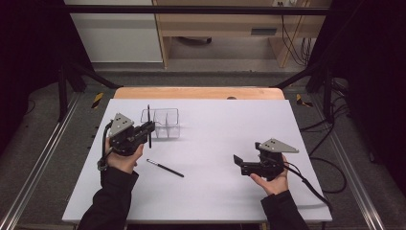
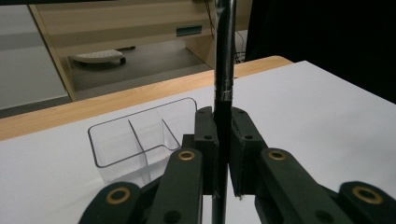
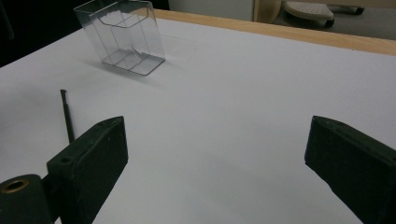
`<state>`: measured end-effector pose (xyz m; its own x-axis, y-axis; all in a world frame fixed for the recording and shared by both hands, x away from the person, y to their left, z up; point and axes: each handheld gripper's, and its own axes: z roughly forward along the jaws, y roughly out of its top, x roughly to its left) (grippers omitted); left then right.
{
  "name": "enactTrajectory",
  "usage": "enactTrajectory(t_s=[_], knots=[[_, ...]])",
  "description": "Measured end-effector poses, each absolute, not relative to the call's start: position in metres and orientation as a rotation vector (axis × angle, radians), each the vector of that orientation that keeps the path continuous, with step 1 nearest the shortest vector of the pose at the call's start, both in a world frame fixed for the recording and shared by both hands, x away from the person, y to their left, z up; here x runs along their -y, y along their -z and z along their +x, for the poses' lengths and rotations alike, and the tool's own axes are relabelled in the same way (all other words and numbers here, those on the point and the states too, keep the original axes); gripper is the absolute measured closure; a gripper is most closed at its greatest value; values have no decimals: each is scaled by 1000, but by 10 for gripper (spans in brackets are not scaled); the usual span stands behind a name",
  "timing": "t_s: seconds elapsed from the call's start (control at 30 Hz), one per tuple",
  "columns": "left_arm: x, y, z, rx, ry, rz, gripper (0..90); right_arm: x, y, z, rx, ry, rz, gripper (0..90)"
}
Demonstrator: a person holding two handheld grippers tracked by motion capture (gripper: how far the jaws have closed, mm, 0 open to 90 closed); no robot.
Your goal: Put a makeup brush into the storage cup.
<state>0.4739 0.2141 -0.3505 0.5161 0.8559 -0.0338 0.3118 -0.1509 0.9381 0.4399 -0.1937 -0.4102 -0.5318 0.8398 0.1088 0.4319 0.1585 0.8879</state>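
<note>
From the high view, the left gripper has its jaws clamped on a dark pen, held upright just at the near-left corner of the clear organizer on the far left part of the white table. None of the compartments holds anything yet, so by my reading the job is barely begun: this pen is on its way in, and a second pen lies flat on the table nearer the person, untouched. The right gripper hovers over the near right with its jaws wide apart and nothing between them. Over to the left gripper view: the pen stands straight up between the closed jaws, and the organizer sits just beyond, left of them, dividers visible, empty. Right gripper view now: jaws spread, bare table between, the second pen lying to their left, the organizer farther off. No brand, label or legible writing anywhere.
</note>
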Motion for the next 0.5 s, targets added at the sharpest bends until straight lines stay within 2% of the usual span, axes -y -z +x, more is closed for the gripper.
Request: enactTrajectory(t_s=[0.5], knots=[[-212,334,500,-994,-645,1687,823,200,416,438,-2039,-1304,1227,53]])
